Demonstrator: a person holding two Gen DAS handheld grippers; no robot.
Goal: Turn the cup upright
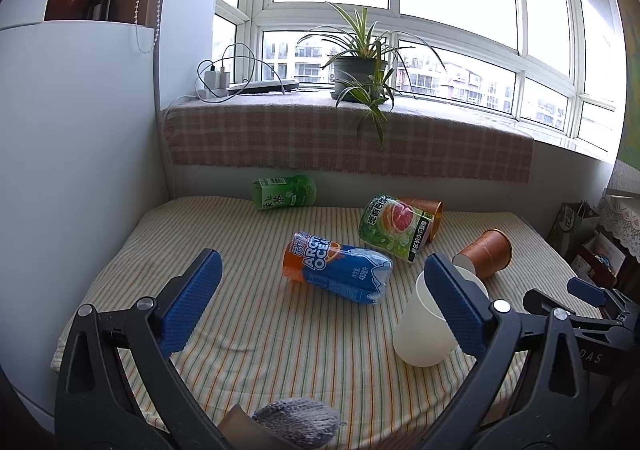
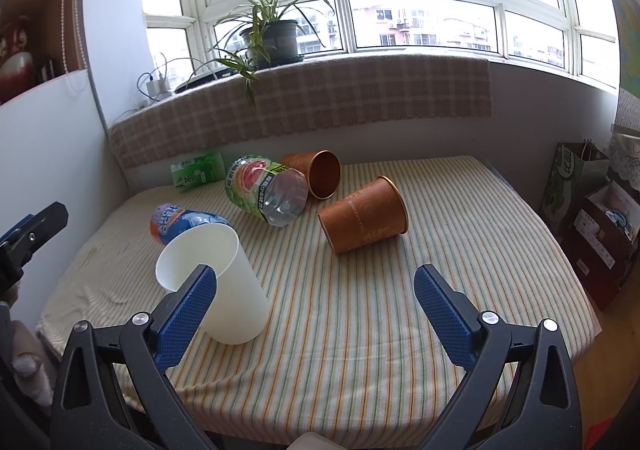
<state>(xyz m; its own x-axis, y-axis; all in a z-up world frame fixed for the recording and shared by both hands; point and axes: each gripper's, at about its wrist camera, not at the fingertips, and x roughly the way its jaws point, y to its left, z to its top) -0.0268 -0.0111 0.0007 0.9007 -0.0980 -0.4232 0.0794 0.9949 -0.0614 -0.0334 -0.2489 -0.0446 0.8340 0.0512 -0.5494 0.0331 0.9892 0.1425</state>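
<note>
Both grippers' jaws spread; white cup (image 2: 218, 282) (tilted) rests on striped cloth (image 2: 360, 310).

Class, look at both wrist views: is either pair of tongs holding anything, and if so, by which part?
Nothing is held. The left tongs and right tongs both stand wide open; the tipped white plastic cup lies on the striped cloth, ungripped.

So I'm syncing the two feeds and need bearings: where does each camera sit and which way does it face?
Left wrist: on the left gripper, low over the striped table, facing the window; its open blue fingers frame the blue-orange bottle, and the right gripper shows at the right edge.
Right wrist: on the right gripper, facing the window too; the left gripper shows at the left edge.
Shared: white cup lying tipped, both copper cups, bottles, potted plant.
</note>
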